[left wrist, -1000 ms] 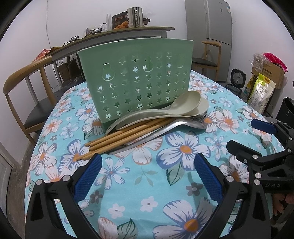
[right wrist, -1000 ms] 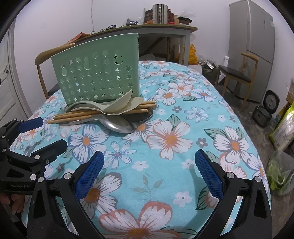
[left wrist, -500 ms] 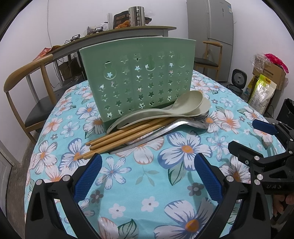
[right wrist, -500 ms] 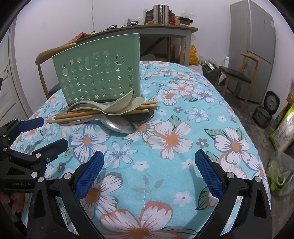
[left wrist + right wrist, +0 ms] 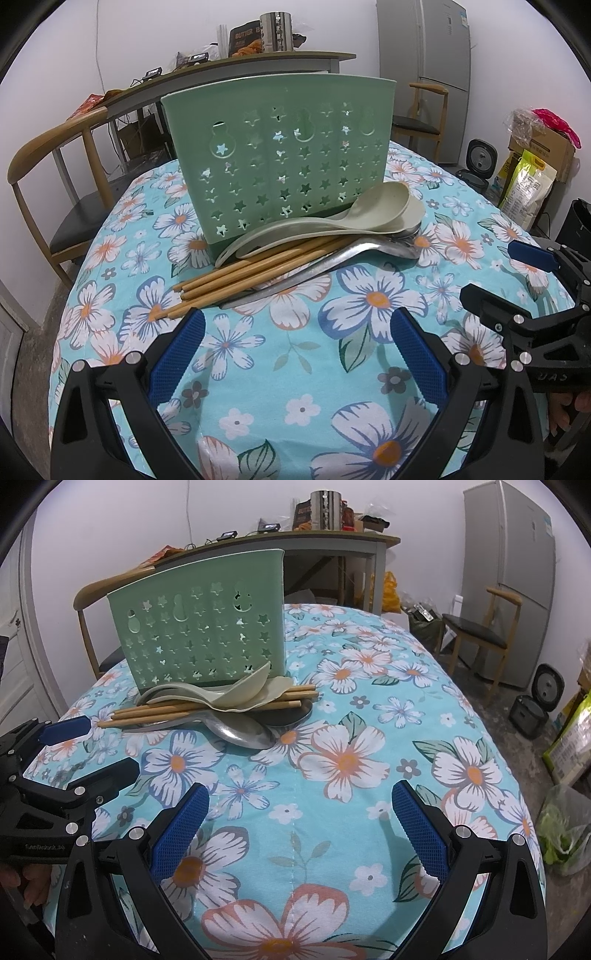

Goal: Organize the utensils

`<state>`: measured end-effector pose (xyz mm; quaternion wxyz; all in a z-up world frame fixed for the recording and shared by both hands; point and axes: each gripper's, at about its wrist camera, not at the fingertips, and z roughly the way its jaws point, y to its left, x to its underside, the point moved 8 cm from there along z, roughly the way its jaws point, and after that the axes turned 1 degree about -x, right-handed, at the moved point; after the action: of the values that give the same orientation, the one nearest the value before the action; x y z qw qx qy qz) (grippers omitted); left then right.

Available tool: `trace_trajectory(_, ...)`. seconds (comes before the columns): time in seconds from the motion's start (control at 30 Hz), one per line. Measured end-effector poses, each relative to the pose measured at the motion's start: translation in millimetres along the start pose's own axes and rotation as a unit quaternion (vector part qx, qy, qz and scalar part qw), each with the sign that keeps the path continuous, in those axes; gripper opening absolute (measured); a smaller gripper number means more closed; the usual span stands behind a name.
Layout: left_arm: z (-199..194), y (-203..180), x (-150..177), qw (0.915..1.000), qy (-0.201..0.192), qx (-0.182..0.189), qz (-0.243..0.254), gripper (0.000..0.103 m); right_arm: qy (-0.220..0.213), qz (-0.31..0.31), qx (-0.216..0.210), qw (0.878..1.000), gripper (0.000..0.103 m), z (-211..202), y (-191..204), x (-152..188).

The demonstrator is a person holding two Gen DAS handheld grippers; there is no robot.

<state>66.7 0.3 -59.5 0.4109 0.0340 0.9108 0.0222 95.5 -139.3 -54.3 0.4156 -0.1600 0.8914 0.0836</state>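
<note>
Left gripper (image 5: 295,354): jaws wide apart, empty, near the pile.
Right gripper (image 5: 299,830): also wide, empty.
Utensils: chopsticks (image 5: 255,271), pale spoons (image 5: 332,225), steel spoon (image 5: 328,264) stacked against the green holder (image 5: 277,162).
Handling: probably light, stiff, slippery; take the chopsticks at their free ends.

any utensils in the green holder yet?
No, the beige plastic spoons and wooden chopsticks lie on the tablecloth before the green star-perforated holder.

place: home dining room | cues: fridge (image 5: 517,572), floral tablecloth (image 5: 369,775), wooden chairs (image 5: 55,166)
</note>
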Motion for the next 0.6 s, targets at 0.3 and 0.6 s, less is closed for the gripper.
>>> trace_trajectory(0.3,1.2,0.2,0.8,1.0000,0.003,-0.003,-0.002,0.098,-0.003,-0.005,-0.004,1.000,0.095,-1.9,4.0,-1.1)
trace_trajectory(0.6,1.4,0.2,0.8,1.0000,0.003,-0.002,-0.002,0.098,-0.002,-0.004,-0.007,1.000,0.095,-1.4,3.0,-0.5)
